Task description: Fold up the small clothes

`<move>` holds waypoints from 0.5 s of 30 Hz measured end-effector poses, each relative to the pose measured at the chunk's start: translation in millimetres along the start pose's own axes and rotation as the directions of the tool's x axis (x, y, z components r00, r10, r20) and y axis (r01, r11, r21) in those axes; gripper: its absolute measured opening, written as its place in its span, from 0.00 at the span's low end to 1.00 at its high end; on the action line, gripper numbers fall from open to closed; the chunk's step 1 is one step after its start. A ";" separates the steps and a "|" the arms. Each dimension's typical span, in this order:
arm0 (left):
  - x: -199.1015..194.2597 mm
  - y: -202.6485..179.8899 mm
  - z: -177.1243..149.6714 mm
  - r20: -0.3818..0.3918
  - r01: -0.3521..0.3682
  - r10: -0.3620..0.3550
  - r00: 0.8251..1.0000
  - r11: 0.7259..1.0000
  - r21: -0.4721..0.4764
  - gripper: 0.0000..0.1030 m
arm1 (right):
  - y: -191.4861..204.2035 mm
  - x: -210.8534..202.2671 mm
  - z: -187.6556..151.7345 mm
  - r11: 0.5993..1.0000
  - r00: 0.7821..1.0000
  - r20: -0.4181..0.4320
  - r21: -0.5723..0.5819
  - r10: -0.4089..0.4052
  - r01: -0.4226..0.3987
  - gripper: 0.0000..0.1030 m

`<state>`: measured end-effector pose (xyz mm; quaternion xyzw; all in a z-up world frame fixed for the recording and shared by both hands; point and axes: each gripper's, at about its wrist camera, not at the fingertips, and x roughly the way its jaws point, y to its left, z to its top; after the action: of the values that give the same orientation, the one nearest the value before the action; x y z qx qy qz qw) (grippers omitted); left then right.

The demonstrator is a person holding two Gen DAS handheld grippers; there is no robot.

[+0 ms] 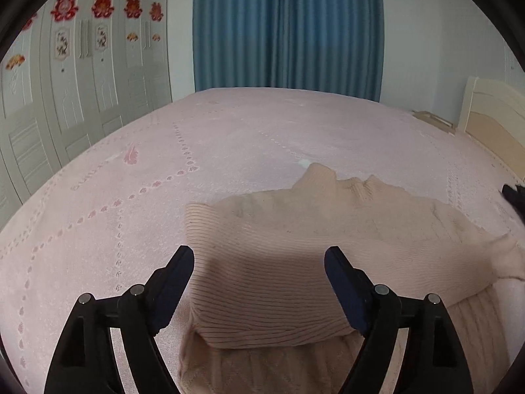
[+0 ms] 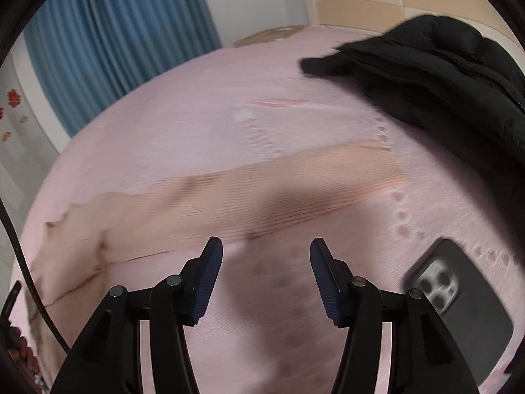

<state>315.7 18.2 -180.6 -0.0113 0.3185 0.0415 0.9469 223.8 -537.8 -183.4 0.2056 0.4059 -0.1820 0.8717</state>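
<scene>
Sweater (image 1: 295, 262) cloth like this looked soft and floppy. It was a pale peach knit with thin ribs, and it lay on the pink bedspread (image 1: 229, 138) of a big bed. One part was already folded over the body, near the left gripper (image 1: 259, 292). In the right wrist view, a long sleeve (image 2: 295, 177) stretched out flat across the bed, away from the body.

I judged that the sweater was light and would bend anywhere. It would sag if lifted by one point, and it would stretch a little if pulled hard. It did not look slippery, because the ribs gave the pads something to hold. It would not break. A good place to pinch seemed to be the end of the sleeve, at the cuff, or a folded edge where the cloth was thick. A thin single layer might slip out or drag the bedspread with it.

The left gripper's jaws stood wide, and the folded part sat between them, but the pads did not press on it. The right gripper (image 2: 265, 282) was partly open over bare bedspread, with nothing in it. That view was blurry.

A black jacket (image 2: 443, 88) lay near the headboard (image 2: 393, 3), and a dark phone (image 2: 466, 302) lay beside the right gripper.

Some pale letters were woven into the bedspread, but I could not read them. The red signs (image 1: 101, 6) on the wardrobe doors (image 1: 82, 92) were too blurry to read.
</scene>
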 end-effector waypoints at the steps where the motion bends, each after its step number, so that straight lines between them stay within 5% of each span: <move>1: 2.0 -3.0 -1.4 -0.006 -0.006 0.007 1.000 1.000 0.015 0.78 | -8.4 7.2 2.3 1.000 1.000 -0.009 0.012 0.003 -0.003 0.53; 6: 11.4 -2.3 -3.0 -0.035 -0.006 0.007 0.999 1.000 0.007 0.78 | -39.0 42.9 8.3 0.994 0.998 -0.061 0.106 0.030 -0.024 0.53; 15: 26.8 6.0 -6.8 -0.093 0.003 -0.008 0.996 0.999 -0.054 0.78 | -56.2 69.6 34.8 0.971 0.999 -0.023 0.236 0.049 -0.042 0.48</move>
<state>332.3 25.8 -202.1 -0.0398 0.3609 0.0468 0.9306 260.7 -613.6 -229.3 0.3195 0.3889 -0.2058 0.8392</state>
